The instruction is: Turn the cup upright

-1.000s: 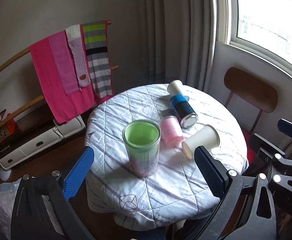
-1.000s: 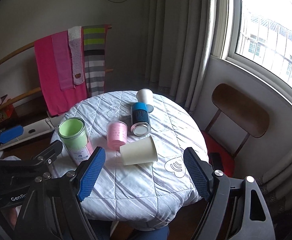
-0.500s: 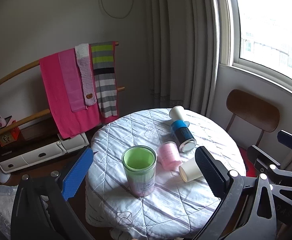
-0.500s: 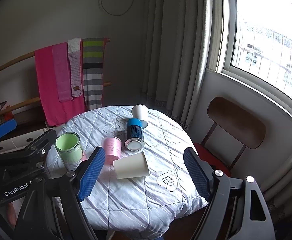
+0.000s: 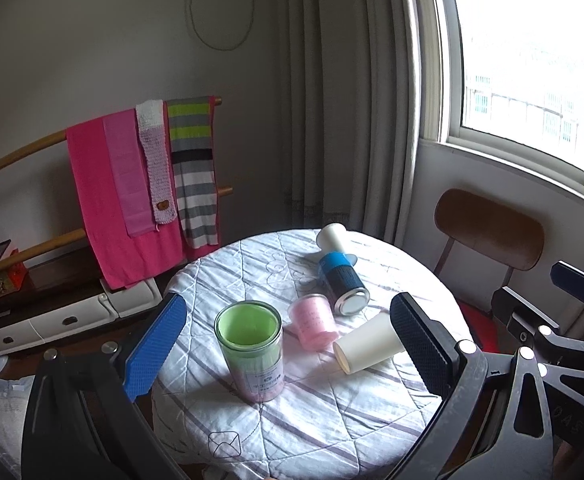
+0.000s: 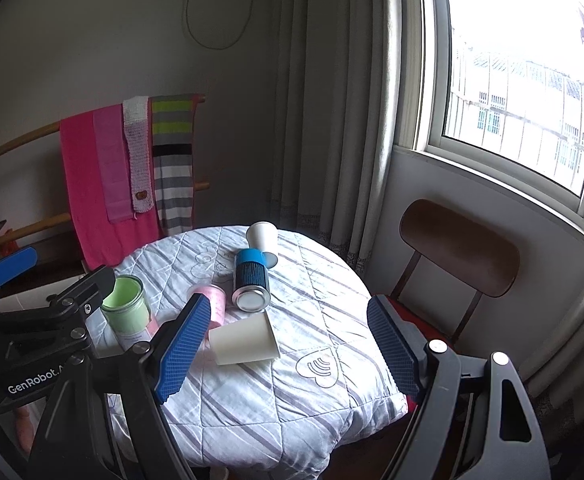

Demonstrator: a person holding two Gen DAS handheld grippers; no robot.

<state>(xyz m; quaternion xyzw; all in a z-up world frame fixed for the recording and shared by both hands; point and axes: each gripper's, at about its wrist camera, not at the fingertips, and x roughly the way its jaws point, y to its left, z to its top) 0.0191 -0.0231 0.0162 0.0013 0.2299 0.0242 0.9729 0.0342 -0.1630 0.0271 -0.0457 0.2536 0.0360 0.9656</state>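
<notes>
A white paper cup lies on its side on the round quilted table, its mouth toward my left gripper; it also shows in the right wrist view. A second white cup lies at the table's far side, shown too in the right wrist view. My left gripper is open and empty, held back above the table's near edge. My right gripper is open and empty, hovering short of the near cup.
A green glass jar stands upright at the table's near left. A pink cup and a blue-capped can lie mid-table. A wooden chair stands at the right, by the window wall. Towels hang on a rack at the left.
Both grippers have drawn back and tilted up from the table, so it sits lower and smaller in view. Nothing on the table has moved. Both grippers stay open.
</notes>
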